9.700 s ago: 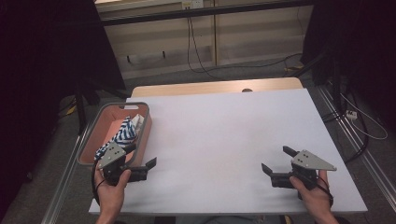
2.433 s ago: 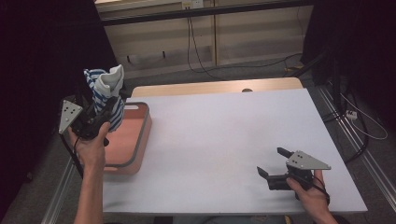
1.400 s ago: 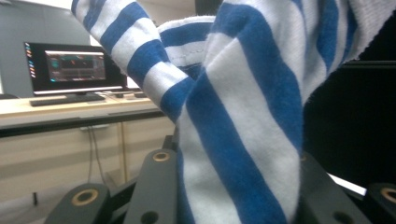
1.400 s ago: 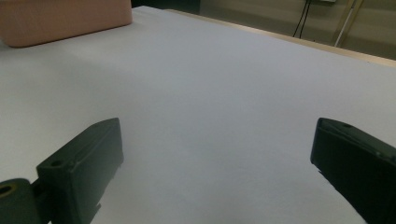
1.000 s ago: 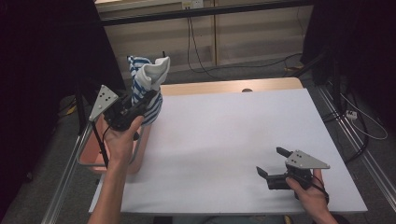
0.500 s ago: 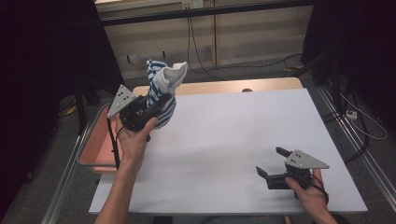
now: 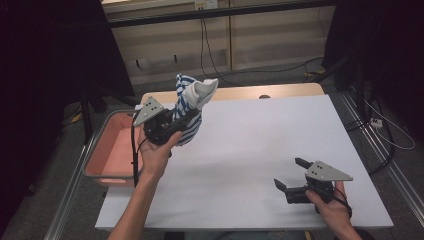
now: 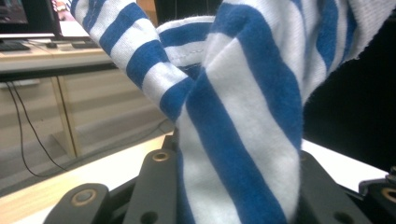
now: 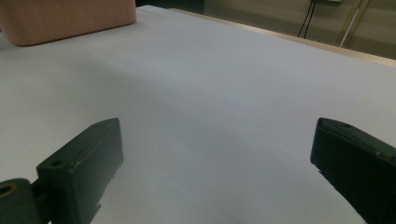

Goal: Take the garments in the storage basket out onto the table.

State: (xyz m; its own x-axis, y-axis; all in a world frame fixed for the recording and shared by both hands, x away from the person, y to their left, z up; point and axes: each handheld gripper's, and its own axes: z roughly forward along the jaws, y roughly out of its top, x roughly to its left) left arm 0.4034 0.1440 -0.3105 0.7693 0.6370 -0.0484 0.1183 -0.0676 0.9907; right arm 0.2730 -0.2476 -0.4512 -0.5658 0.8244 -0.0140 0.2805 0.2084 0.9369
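A bunched blue-and-white striped cloth hangs in the air over the table's back left part, and my left gripper is shut on it. In the left gripper view the striped cloth is pinched between the two black jaws and rises in folds above them. My right gripper rests low near the table's front right edge, held in a hand, jaws open with nothing between them. In the right gripper view its fingertips stand wide apart over bare white table.
A pink tray stands off the table's left edge; its corner appears at the top left of the right gripper view. The white table top stretches between the two hands. Cables and dark stands lie behind the table.
My left gripper has carried the striped cloth from above the pink tray rightward and a little lower, over the table's back left. The right gripper has stayed put.
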